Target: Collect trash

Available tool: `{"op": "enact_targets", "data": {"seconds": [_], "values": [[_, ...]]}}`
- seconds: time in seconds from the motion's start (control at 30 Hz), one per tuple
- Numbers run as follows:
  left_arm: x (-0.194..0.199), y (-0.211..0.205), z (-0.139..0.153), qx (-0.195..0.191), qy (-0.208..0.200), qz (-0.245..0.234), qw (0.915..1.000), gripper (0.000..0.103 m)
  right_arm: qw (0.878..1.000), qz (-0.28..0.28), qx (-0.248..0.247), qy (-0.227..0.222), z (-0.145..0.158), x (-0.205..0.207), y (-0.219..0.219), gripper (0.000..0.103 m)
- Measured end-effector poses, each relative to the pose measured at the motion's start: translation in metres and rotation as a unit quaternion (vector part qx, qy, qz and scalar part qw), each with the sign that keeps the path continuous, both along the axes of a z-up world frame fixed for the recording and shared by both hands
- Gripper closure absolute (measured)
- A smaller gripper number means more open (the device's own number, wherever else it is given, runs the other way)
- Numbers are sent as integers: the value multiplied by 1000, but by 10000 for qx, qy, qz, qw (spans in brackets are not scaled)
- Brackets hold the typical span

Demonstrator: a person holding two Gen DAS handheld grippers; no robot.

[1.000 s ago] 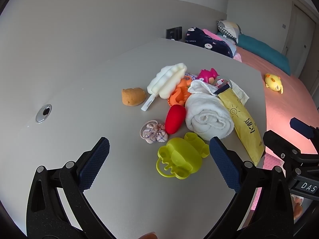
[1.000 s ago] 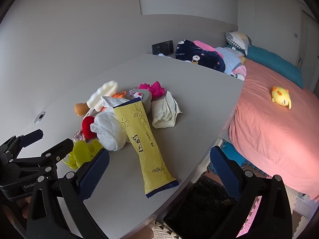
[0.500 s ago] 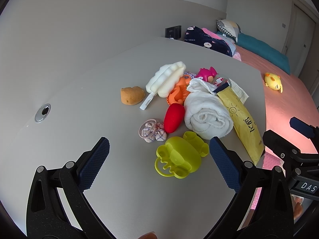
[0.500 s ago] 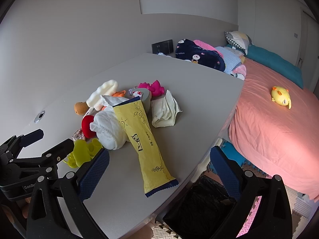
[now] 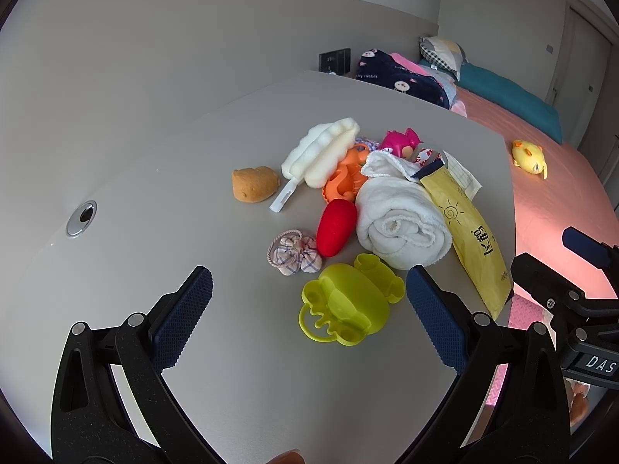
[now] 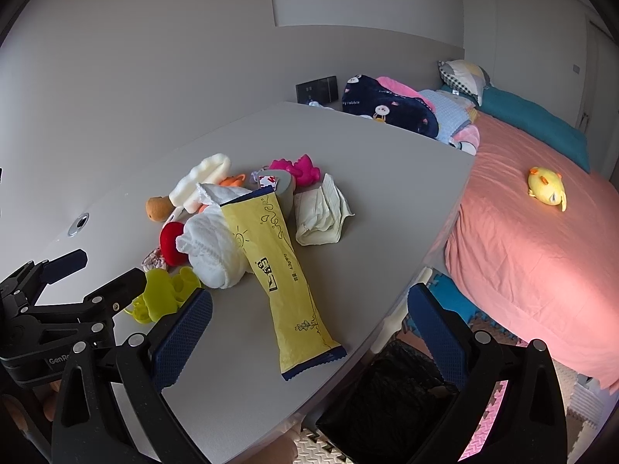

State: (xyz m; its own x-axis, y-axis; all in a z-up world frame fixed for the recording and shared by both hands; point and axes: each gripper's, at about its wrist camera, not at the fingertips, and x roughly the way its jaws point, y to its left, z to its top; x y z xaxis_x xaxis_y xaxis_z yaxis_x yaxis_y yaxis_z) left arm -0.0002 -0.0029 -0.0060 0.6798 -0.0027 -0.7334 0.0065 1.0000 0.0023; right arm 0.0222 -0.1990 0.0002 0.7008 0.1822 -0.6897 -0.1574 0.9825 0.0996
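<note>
Both your grippers hang over the counter (image 6: 348,147) with fingers spread and empty.

The yellow wrapper (image 6: 284,270) lies flat near the counter's right edge, its top leaning on the rolled white towel (image 5: 398,220). The crumpled paper (image 6: 321,212) sits just beyond it. Your left gripper (image 5: 305,297) hovers over the green toy (image 5: 344,305); your right gripper (image 6: 309,321) is above the wrapper's near end.

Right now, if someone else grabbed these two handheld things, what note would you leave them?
Left gripper: jaws open, empty, above the green toy.
Right gripper: jaws open, empty, near the yellow wrapper.
Trash on the table: the wrapper leaning on the white towel, crumpled paper beside it. Black bin bag sits below the table edge.
Done: nothing collected yet.
Left: wrapper and paper into the bag, probably; toys stay.
</note>
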Motion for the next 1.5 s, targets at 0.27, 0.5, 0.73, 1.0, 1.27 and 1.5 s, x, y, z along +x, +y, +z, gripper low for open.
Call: {"op": "enact_targets", "data": {"seconds": [0.27, 0.5, 0.73, 1.0, 1.27, 1.5], "values": [[-2, -2, 0, -16, 17, 3, 10000, 6, 10000, -50, 11, -1, 0, -3, -1, 3], [-2, -1, 1, 2, 42, -9, 10000, 6, 10000, -59, 20, -4, 1, -3, -4, 3], [-2, -1, 2, -1, 46, -4, 10000, 6, 10000, -61, 23, -2, 1, -3, -5, 3], [-3, 1, 6, -165, 53, -18, 9998, 6, 10000, -53, 20, -3, 1, -3, -5, 3], [0, 5, 7, -265, 106, -55, 9996, 6, 10000, -70, 36, -4, 4, -4, -10, 3], [1, 4, 5, -260, 133, -131, 9995, 6, 10000, -67, 37, -6, 4, -4, -12, 3]]}}
